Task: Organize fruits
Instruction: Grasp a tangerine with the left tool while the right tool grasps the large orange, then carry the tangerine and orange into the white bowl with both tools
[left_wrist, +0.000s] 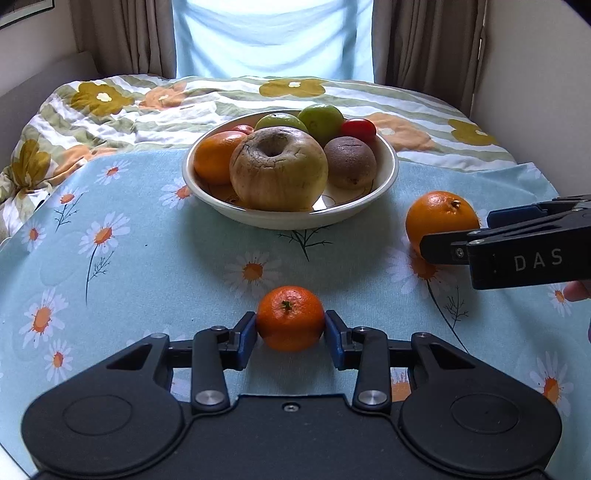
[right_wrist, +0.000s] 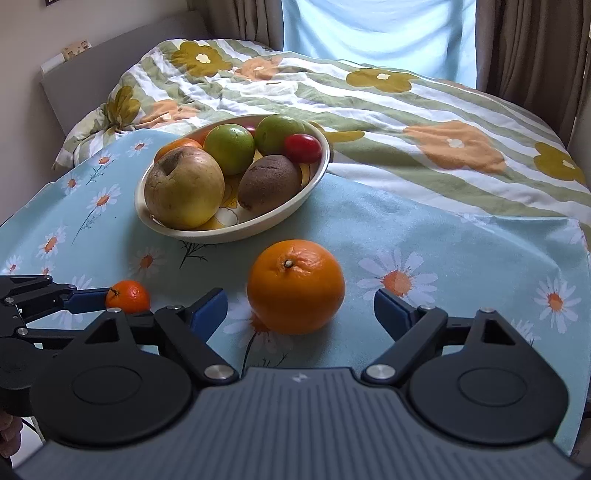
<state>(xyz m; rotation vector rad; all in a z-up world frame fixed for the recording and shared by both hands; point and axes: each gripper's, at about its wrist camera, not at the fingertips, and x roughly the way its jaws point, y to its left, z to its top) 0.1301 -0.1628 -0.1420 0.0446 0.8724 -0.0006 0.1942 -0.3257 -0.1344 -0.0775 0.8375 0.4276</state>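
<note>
We've got the left tongs (left_wrist: 290, 328) clenched on the small mandarin (left_wrist: 290, 318) nr the cloth's front edge, right tongs (right_wrist: 301, 308) released w/ pads either side of the big orange (right_wrist: 295, 286); next: squeeze, lift both to the bowl (left_wrist: 207, 192).

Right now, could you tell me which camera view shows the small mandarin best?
The left wrist view: the small mandarin sits centred and whole on the daisy cloth, pinched between the left tool's blue pads. The right wrist view shows it only small at the left edge, partly hidden.
</note>
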